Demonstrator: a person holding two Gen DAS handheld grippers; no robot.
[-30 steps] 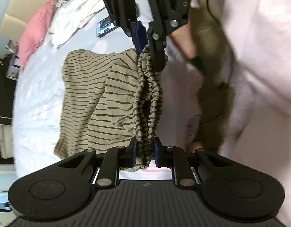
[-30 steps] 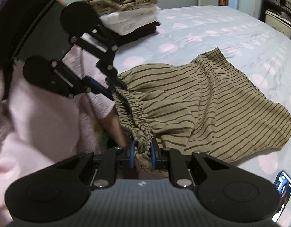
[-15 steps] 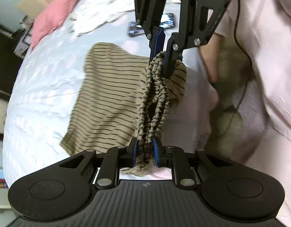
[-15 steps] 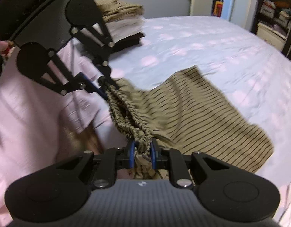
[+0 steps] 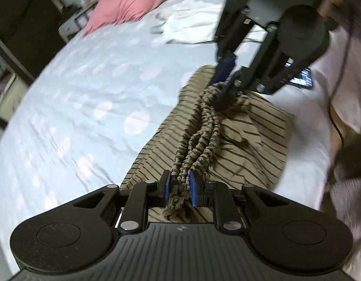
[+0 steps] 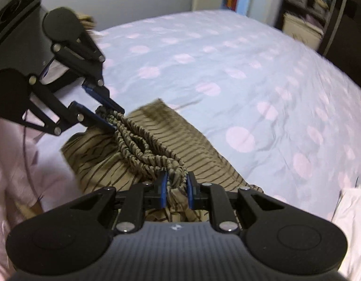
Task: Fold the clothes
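Note:
Olive striped shorts (image 5: 248,140) with a gathered elastic waistband (image 5: 199,138) hang doubled over above the bed. My left gripper (image 5: 179,190) is shut on one end of the bunched waistband. The right gripper (image 5: 223,89) pinches the other end, seen from the left wrist view at upper right. In the right wrist view the same shorts (image 6: 161,140) stretch between my right gripper (image 6: 175,186), shut on the waistband (image 6: 143,147), and the left gripper (image 6: 107,117) at the left. The legs trail onto the sheet.
A light blue sheet with pale pink dots (image 6: 227,70) covers the bed. A pink pillow (image 5: 131,7) and loose white clothes (image 5: 192,23) lie at the far end. A phone (image 5: 304,79) rests near the person's pink sleeve (image 6: 16,175). Shelves (image 6: 304,11) stand beyond the bed.
Both grippers have swung the shorts round and carried them further over the bed, still gripping the waistband. The stack of folded clothes has dropped out of the right wrist view.

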